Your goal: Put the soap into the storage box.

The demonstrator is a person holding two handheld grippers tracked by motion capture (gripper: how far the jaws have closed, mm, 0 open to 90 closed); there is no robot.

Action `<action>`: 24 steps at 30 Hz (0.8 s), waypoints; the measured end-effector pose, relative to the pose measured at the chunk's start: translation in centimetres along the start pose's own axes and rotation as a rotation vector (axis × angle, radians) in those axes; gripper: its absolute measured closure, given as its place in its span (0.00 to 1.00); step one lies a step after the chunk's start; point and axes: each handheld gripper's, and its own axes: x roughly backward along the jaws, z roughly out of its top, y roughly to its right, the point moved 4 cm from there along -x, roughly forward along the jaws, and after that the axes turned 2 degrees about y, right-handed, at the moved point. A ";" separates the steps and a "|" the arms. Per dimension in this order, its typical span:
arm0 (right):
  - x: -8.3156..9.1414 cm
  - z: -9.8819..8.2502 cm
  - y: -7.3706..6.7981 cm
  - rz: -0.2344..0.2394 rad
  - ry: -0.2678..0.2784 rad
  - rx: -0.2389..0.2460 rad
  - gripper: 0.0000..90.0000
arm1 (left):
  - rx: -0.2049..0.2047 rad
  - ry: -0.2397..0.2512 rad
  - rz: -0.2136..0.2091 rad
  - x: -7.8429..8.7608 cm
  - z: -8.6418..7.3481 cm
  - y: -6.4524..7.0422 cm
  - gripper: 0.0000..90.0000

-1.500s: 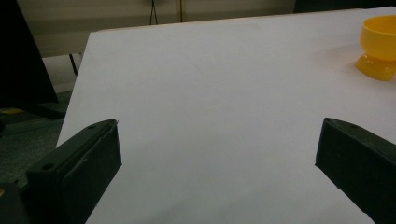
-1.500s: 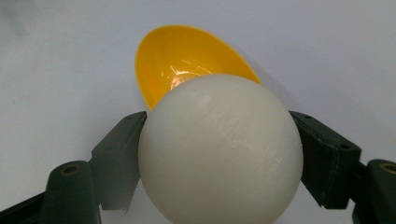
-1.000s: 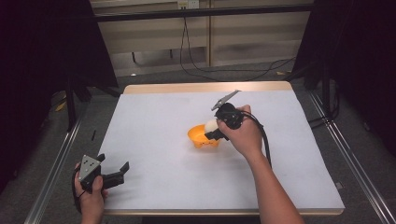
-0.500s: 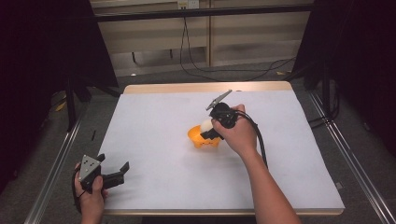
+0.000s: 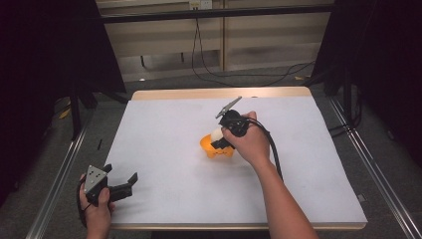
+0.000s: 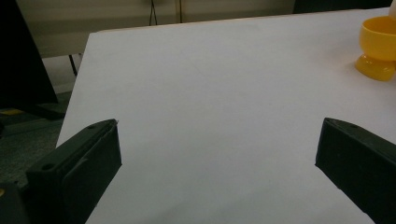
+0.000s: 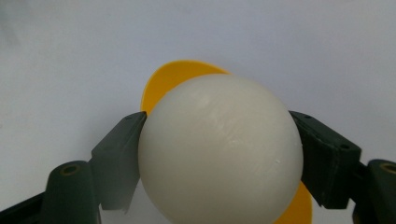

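Note:
A white egg (image 7: pixel 219 149) is clamped between the two black jaws of my right gripper (image 5: pixel 219 139), which is shut on it. It hangs just over a yellow egg cup (image 5: pixel 215 148) standing near the middle of the white table; the cup's rim (image 7: pixel 182 77) peeks out behind the egg. The egg (image 5: pixel 216 133) appears as a small pale ball above the cup in the high view. My left gripper (image 5: pixel 127 185) rests at the table's front left corner, jaws wide apart with nothing between them. From there the egg cup (image 6: pixel 379 46) sits at the far right.
The white table sheet (image 5: pixel 164 129) has a wooden edge at the back (image 5: pixel 219 92). Metal rails (image 5: pixel 54 179) run along both sides. Cables (image 5: pixel 214 69) lie on the floor behind the table. Dark curtains stand at left and right.
My right gripper has carried the egg a little left and down, closer over the egg cup. The left gripper has stayed put.

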 end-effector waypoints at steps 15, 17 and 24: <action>-0.9 -0.2 0.1 -0.005 -0.024 0.010 0.27 | -0.005 0.001 -0.004 0.0 0.0 0.0 0.00; -0.9 -0.2 0.2 -0.005 -0.026 0.008 0.27 | -0.004 0.000 -0.005 0.0 0.0 0.0 0.00; -1.1 -0.4 0.1 -0.021 -0.032 0.008 0.25 | -0.006 0.001 -0.004 0.0 0.0 0.0 0.00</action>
